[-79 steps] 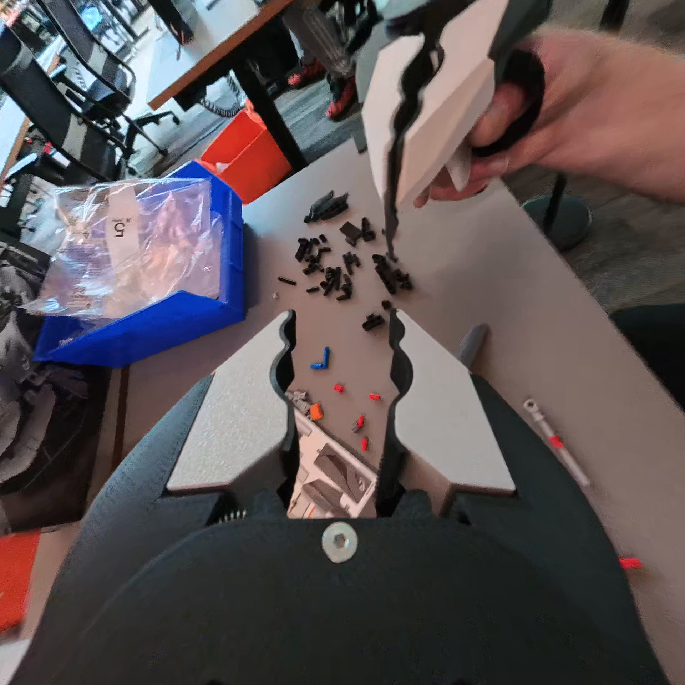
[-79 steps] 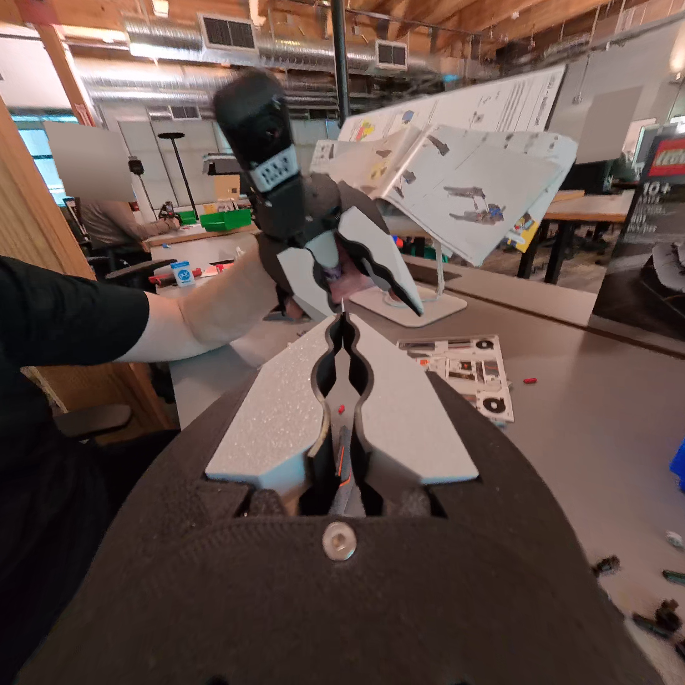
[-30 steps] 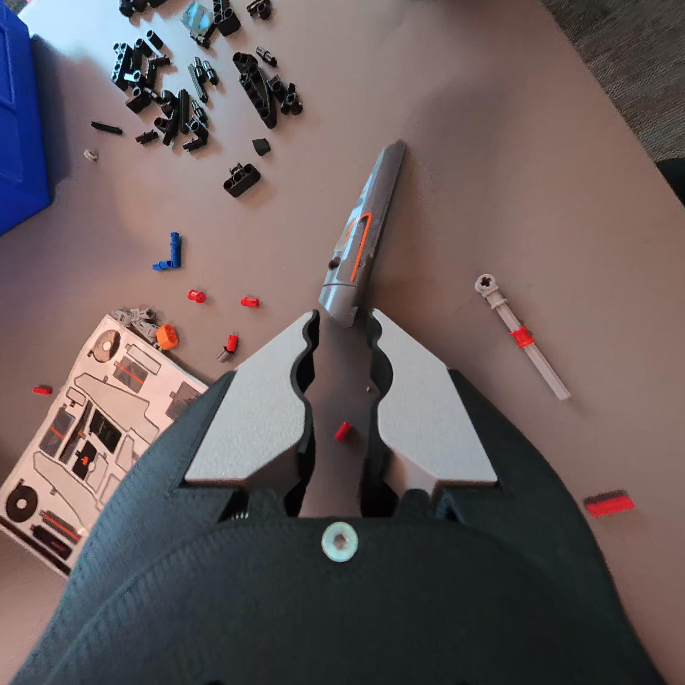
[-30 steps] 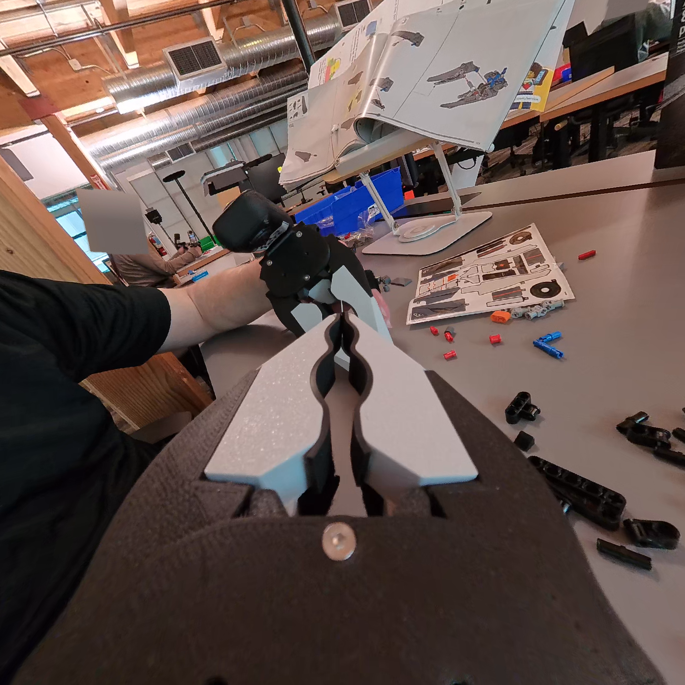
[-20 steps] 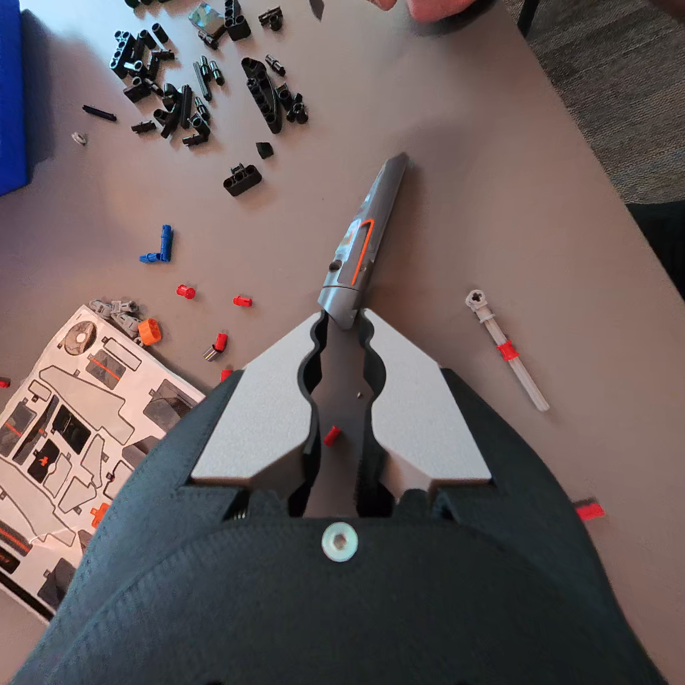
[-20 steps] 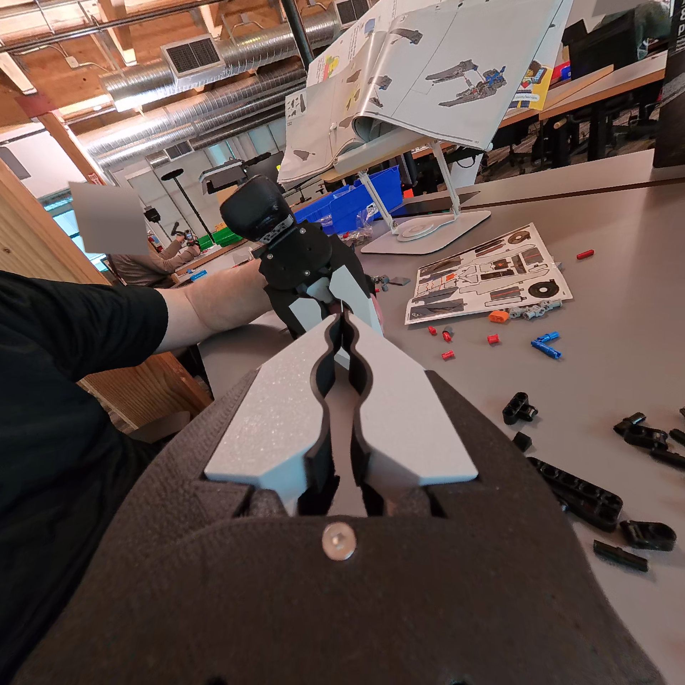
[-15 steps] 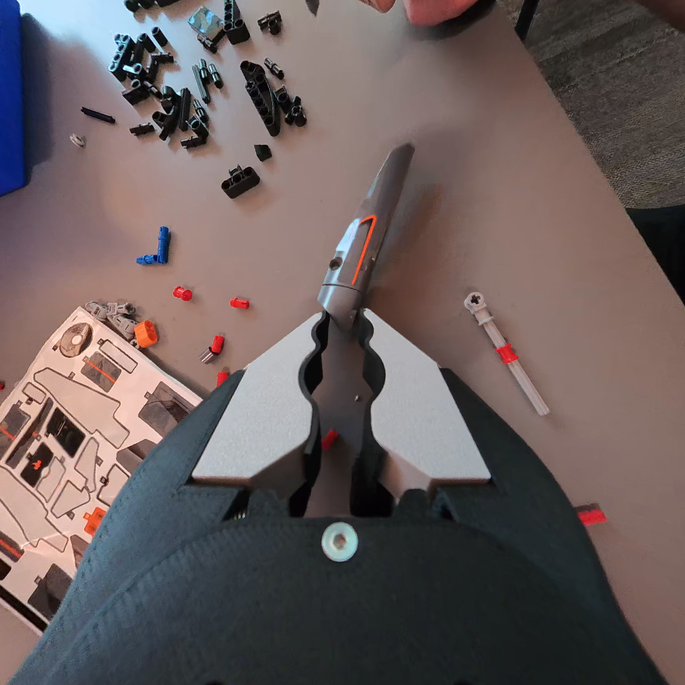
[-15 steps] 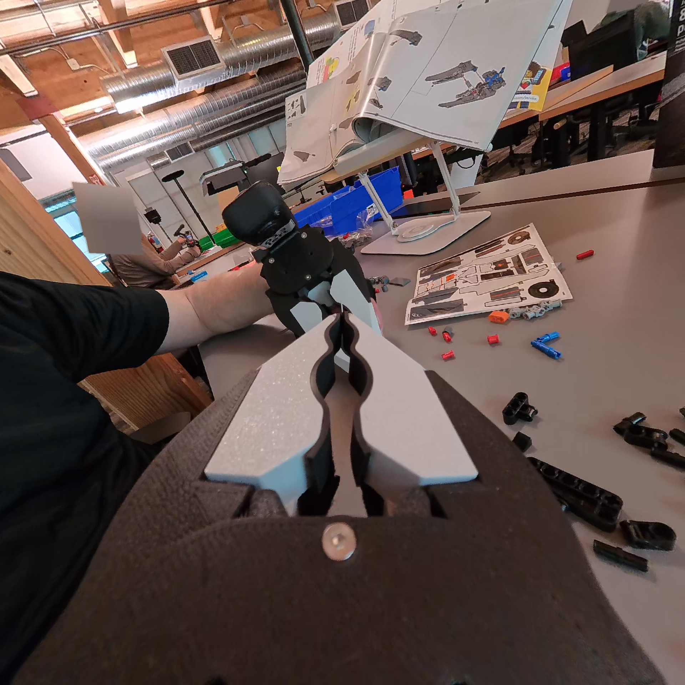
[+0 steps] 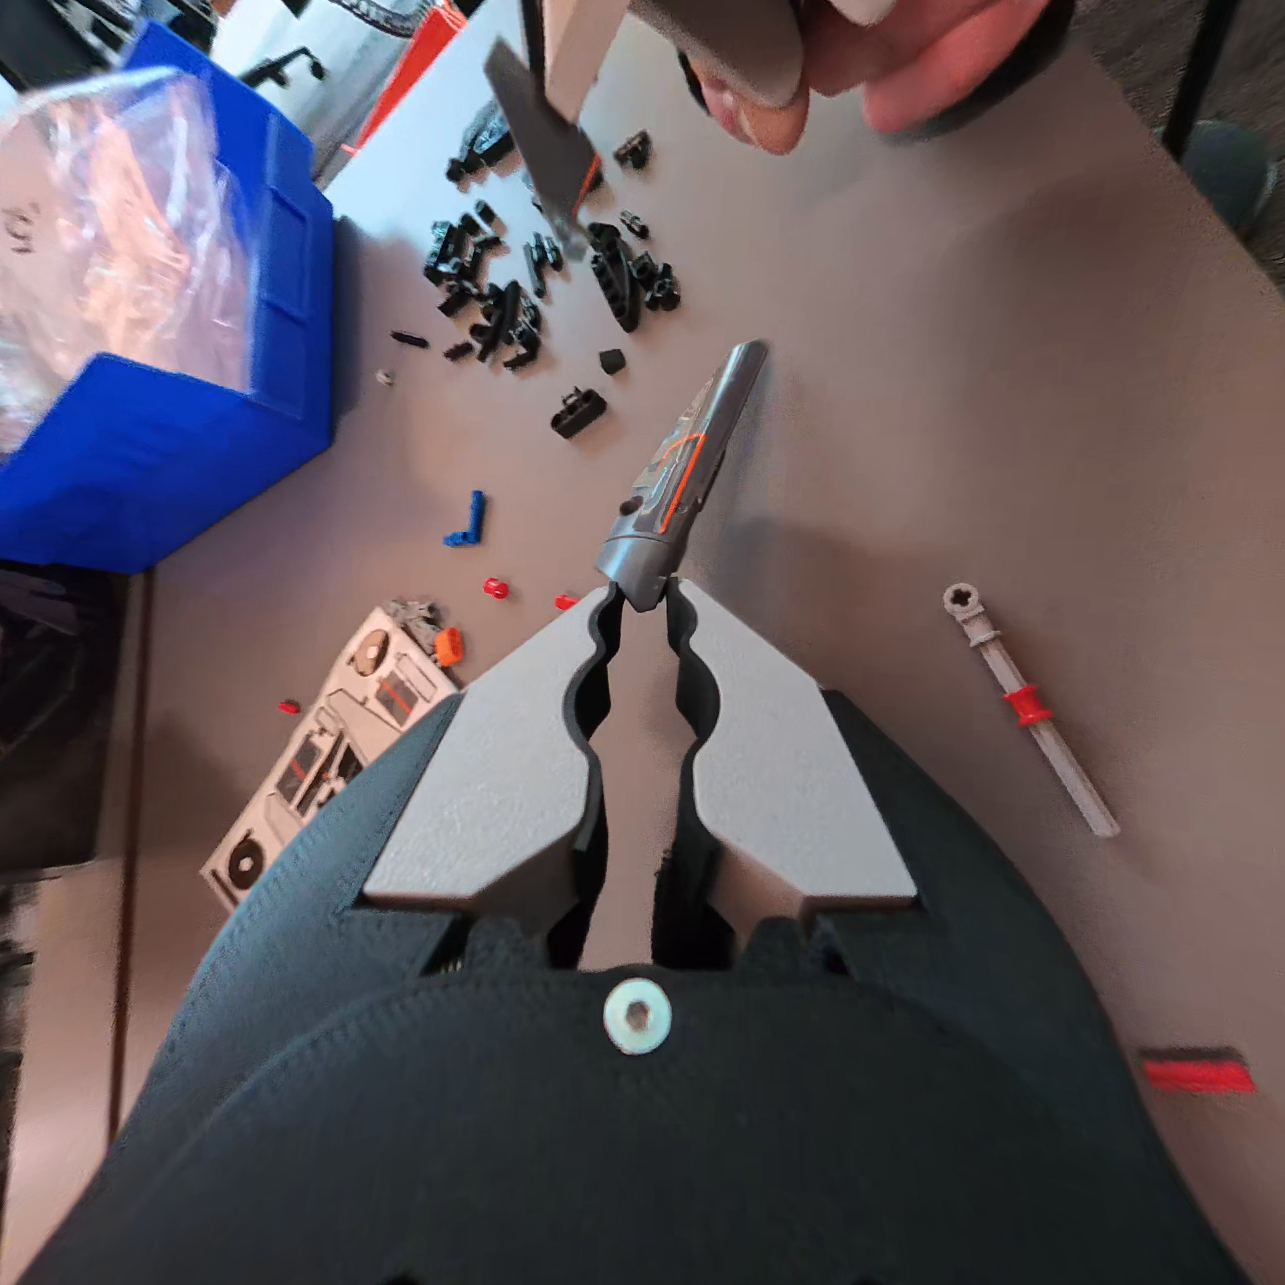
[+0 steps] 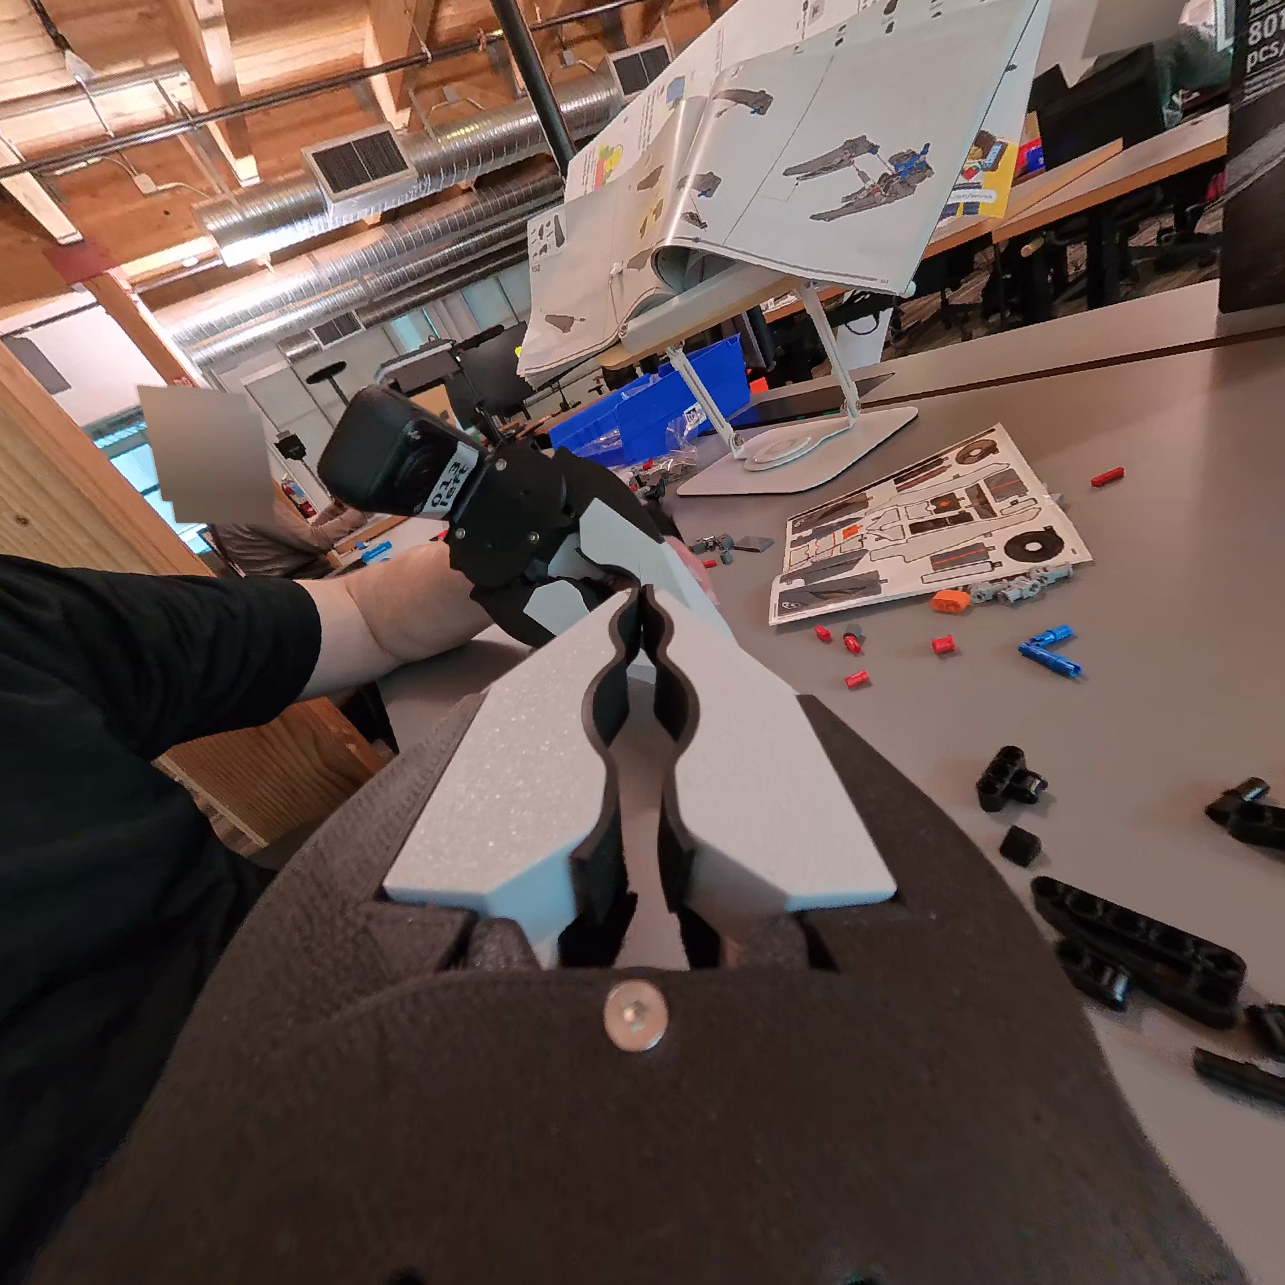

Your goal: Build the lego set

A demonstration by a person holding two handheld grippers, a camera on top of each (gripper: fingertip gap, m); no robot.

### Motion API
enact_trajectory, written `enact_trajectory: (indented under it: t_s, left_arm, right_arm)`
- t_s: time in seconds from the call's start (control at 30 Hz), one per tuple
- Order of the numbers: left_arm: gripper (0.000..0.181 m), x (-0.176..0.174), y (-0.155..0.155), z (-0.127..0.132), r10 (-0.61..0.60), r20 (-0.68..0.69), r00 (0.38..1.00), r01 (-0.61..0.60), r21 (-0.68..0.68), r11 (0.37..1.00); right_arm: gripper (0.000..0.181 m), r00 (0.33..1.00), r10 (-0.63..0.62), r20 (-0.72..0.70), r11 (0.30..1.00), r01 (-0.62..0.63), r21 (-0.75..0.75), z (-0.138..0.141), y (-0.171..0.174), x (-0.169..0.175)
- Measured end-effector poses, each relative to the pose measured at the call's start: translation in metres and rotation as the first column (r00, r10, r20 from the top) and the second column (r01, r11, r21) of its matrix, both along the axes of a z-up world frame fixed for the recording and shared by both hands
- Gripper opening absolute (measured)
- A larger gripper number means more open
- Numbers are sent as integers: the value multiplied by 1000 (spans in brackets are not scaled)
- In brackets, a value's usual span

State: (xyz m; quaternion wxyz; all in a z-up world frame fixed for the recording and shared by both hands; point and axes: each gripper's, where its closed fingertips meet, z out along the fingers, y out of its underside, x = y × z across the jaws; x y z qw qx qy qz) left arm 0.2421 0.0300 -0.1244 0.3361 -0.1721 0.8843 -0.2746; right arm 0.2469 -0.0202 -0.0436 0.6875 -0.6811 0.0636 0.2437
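Note:
A long grey curved panel [image 9: 685, 459] with an orange line points away from me over the grey table [image 9: 973, 417]. My left gripper [image 9: 640, 599] is shut on its near end. My right gripper [image 10: 643, 599] is shut, with nothing visible between its fingers. In the left wrist view the hand [image 9: 799, 69] holding it shows at the top. A blurred dark flat shape [image 9: 542, 153] with an orange streak hangs there; I cannot tell whether it is a finger or a held part. In the right wrist view the left gripper's black camera housing [image 10: 389, 455] sits just beyond my right fingertips.
A blue bin [image 9: 174, 452] with clear bags stands at the left. Black parts [image 9: 500, 299] lie scattered beyond the panel. A sticker sheet [image 9: 334, 723], red pins, a blue angled part [image 9: 467, 521] and a grey axle [image 9: 1022, 702] lie nearby. An instruction booklet [image 10: 765, 160] rests on a stand. Across from one pair of fingers to the other is roughly 10 centimetres. My right tips are about 15 centimetres from the grey axle [image 9: 1022, 702], my left tips only 9 centimetres.
My left gripper closed from open onto the panel's near end and pulled back with it. The right gripper, which held the panel 2.6 s ago, has come lower into the left wrist view.

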Motion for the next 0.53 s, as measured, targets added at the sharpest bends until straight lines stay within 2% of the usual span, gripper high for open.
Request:
enact_trajectory:
  t_s: [0.27,0.53]
  left_arm:
    - [9,5,0,32,48,165,985,-53,28,998]
    - [8,3,-1,46,71,238,969,-86,53,995]
  right_arm:
    - [0,1000,-17,-24,1000,17,10,1,15,-5]
    - [0,999,-19,-45,1000,19,-17,-3,33,-11]
